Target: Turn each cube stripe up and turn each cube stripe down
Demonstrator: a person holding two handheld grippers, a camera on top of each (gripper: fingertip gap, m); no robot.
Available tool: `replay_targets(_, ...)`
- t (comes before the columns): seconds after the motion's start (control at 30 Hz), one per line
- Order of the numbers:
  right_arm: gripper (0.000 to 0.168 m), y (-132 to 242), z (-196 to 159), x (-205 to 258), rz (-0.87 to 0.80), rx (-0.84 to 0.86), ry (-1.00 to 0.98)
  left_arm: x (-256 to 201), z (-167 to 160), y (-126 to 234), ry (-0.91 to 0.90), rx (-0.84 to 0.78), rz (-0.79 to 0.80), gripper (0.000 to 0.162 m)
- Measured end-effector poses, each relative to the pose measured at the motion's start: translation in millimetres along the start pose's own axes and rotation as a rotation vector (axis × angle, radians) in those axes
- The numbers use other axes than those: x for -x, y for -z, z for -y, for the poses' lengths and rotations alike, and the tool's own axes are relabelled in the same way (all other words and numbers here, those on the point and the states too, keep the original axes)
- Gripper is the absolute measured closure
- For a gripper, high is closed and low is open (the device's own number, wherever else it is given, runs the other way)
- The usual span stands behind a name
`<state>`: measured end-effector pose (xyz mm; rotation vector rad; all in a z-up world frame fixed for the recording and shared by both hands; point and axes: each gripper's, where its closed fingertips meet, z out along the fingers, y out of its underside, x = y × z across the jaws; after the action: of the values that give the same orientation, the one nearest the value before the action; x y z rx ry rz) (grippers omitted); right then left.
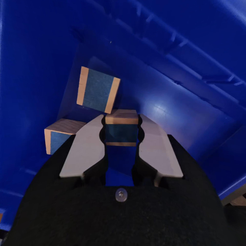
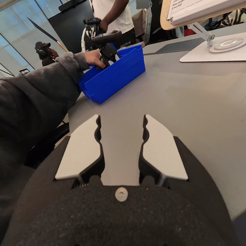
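In the left wrist view three wooden cubes with blue stripes lie inside a blue bin (image 1: 173,66). My left gripper (image 1: 121,119) is shut on the middle cube (image 1: 121,134), whose stripe faces the camera. A second cube (image 1: 97,90) sits just behind it at the left, stripe towards the camera. A third cube (image 1: 58,135) lies at the left, partly hidden by my left finger. In the right wrist view my right gripper (image 2: 121,119) is open and empty over the grey table (image 2: 186,106). The left gripper (image 2: 108,55) reaches down into the bin (image 2: 114,81) there.
A white stand base (image 2: 213,53) with a tilted board (image 2: 199,12) stands at the table's back right. My sleeved arm (image 2: 40,93) crosses the left side. Two people (image 2: 117,17) are beyond the table.
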<state>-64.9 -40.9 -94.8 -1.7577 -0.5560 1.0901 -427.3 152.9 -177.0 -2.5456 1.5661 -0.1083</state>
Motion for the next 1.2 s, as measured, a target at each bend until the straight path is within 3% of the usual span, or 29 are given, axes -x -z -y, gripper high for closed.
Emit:
replay_targets(0.2,0.109,2,3,3,0.014,-0.011,-0.012,-6,-18,16,0.013,0.047,0.03,0.117)
replay_targets(0.37,0.11,4,7,8,0.018,-0.02,0.002,-21,-8,85,0.051,-0.103,0.101,0.118)
replay_targets(0.57,0.11,1,4,10,0.017,-0.007,0.009,-87,55,155,0.12,-0.393,0.108,0.118)
replay_targets(0.73,0.111,0,1,10,0.003,0.005,0.015,-159,120,136,0.056,-0.469,0.142,0.118)
replay_targets(0.9,0.111,4,0,5,-0.024,0.003,0.028,-224,176,93,-0.028,-0.531,-0.012,0.118)
replay_targets(1.07,0.112,4,0,3,-0.033,0.005,0.035,-239,207,85,0.136,-0.679,-0.226,0.118)
replay_targets(1.2,0.112,0,-3,5,-0.03,0.019,0.038,-255,223,116,0.368,-0.91,-0.752,0.118)
